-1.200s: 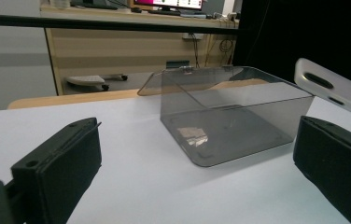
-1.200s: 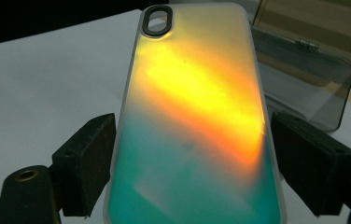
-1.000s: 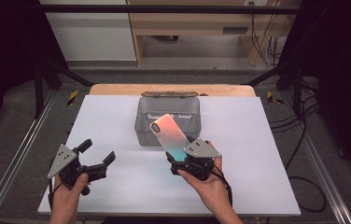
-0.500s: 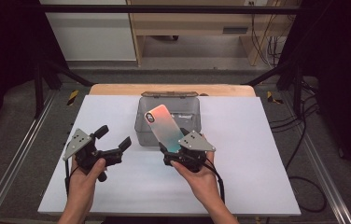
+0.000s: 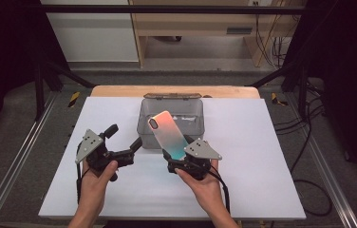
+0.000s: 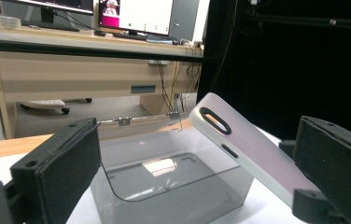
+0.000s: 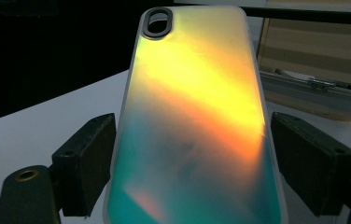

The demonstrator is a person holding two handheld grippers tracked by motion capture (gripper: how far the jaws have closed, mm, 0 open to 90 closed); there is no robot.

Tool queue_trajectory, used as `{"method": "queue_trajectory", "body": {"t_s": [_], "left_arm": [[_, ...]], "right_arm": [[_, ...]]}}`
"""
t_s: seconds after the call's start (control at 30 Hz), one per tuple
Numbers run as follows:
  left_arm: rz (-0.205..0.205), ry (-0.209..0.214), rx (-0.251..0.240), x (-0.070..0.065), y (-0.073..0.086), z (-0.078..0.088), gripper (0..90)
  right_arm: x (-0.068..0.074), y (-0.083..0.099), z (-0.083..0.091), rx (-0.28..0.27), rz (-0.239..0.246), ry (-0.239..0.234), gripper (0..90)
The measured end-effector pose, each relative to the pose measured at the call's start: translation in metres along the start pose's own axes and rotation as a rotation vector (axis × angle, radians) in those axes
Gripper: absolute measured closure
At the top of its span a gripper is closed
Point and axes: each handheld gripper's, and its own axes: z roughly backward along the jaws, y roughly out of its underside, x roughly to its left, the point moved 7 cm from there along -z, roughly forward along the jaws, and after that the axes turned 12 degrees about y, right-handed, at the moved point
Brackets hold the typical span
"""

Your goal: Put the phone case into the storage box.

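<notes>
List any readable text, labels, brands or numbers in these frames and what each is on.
None can be read.
Monitor on the back desk: window content too small and blurred to read.
Phone case in the right claw: iridescent back, no print or logo visible.
Clear box: no label visible.
Left claw: grey plate and jaws bear no markings.

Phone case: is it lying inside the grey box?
No. In the high view the phone case is tilted up above the box, its lower end at the right hand-held gripper.
</notes>
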Motion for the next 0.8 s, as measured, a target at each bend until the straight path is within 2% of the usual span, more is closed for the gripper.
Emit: {"method": "queue_trajectory", "body": {"t_s": [0.03, 0.23, 0.53, 0.63, 0.77, 0.8], "left_arm": [[0.005, 0.022, 0.001, -0.002, -0.001, 0.0, 0.8], [0.024, 0.031, -0.022, -0.006, -0.001, 0.004, 0.9], [0.059, 0.029, -0.029, -0.006, 0.005, 0.005, 1.0], [0.086, 0.038, -0.032, -0.008, 0.009, 0.003, 1.1], [0.092, 0.039, -0.028, -0.008, 0.012, 0.002, 1.6], [0.105, 0.041, -0.03, -0.008, 0.014, 0.001, 1.6]], "right_arm": [[0.001, 0.0, 0.002, -0.006, -0.018, -0.003, 17.4], [0.002, 0.001, 0.001, -0.012, -0.038, -0.003, 17.4], [0.014, -0.001, 0.001, -0.028, -0.015, -0.012, 17.4], [0.016, 0.0, 0.0, -0.028, -0.014, -0.017, 17.4], [0.021, 0.0, -0.001, -0.027, -0.018, -0.024, 17.4], [0.022, 0.0, -0.001, -0.028, -0.018, -0.027, 17.4]]}}
